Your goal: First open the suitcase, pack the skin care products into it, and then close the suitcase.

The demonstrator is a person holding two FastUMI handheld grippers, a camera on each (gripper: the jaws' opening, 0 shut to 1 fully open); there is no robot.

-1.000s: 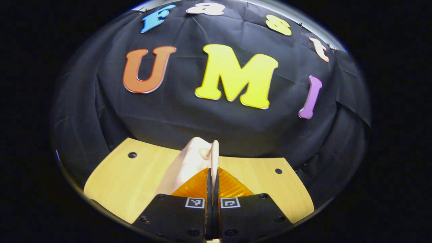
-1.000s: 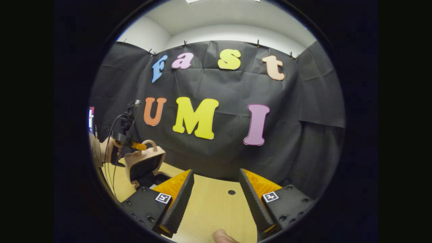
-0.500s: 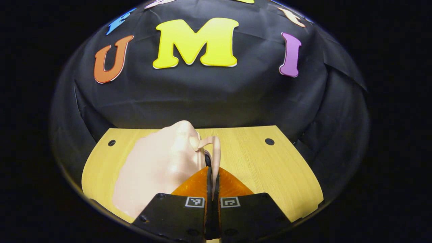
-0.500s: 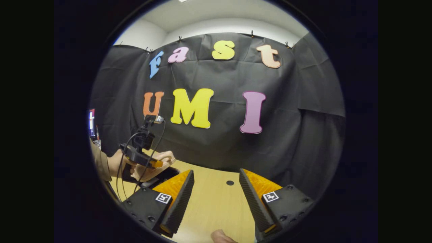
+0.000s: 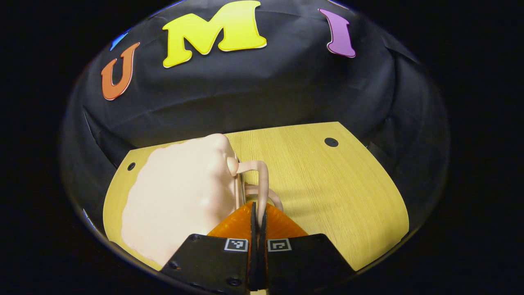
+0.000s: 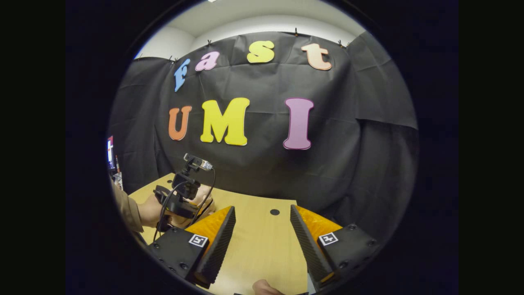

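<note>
Two grippers are in play over a pale wooden table point(image 5: 327, 184). In the left gripper view, the left gripper point(image 5: 258, 213) has its fingers pressed together on the thin looped handle point(image 5: 262, 184) of a small, pale pink, rounded hard-shell suitcase point(image 5: 180, 196). The suitcase lies toward the table's left edge, with its lid down or very nearly down; whether the seam has fully met cannot be told. In the right gripper view, the right gripper point(image 6: 262, 233) hangs above the table's near middle with its fingers spread wide and nothing between them. The same view shows a hand point(image 6: 149, 211) holding the left gripper at the table's left side.

Judgement: the step in hand is closing the suitcase. To do it well, the pinch on the handle should be kept until the lid seats squarely on the base. The lid should go down gently, since a hard push could slide the light shell across the smooth wood. The idle right gripper could steady the base.
</note>
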